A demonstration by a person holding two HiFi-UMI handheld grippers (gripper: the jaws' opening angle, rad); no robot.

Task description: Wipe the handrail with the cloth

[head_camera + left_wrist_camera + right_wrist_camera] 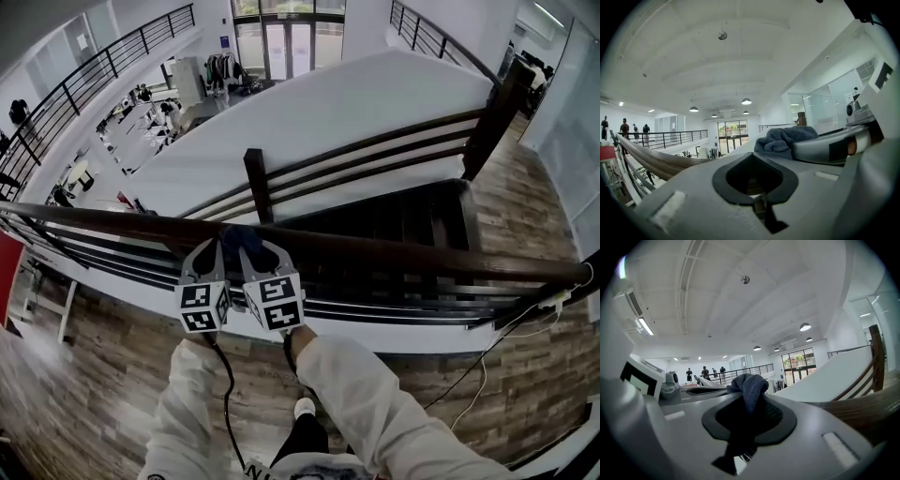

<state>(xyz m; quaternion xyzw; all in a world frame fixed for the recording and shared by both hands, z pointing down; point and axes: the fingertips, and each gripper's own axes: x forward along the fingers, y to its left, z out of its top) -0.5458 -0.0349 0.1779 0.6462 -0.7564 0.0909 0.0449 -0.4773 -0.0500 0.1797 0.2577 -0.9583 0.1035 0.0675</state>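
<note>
The right gripper is clamped on the blue cloth, which sits bunched on the dark handrail. The left gripper, jaws together and empty, sits just beside it. Best press down evenly and slide the cloth lengthwise along the rail.

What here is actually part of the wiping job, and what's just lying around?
Part of the job: dark wooden handrail; dark blue cloth, clamped in the right gripper; left gripper, shut beside it.
Just around: thin white cable on the plank floor; dark staircase railing post; people standing in the distance.
</note>
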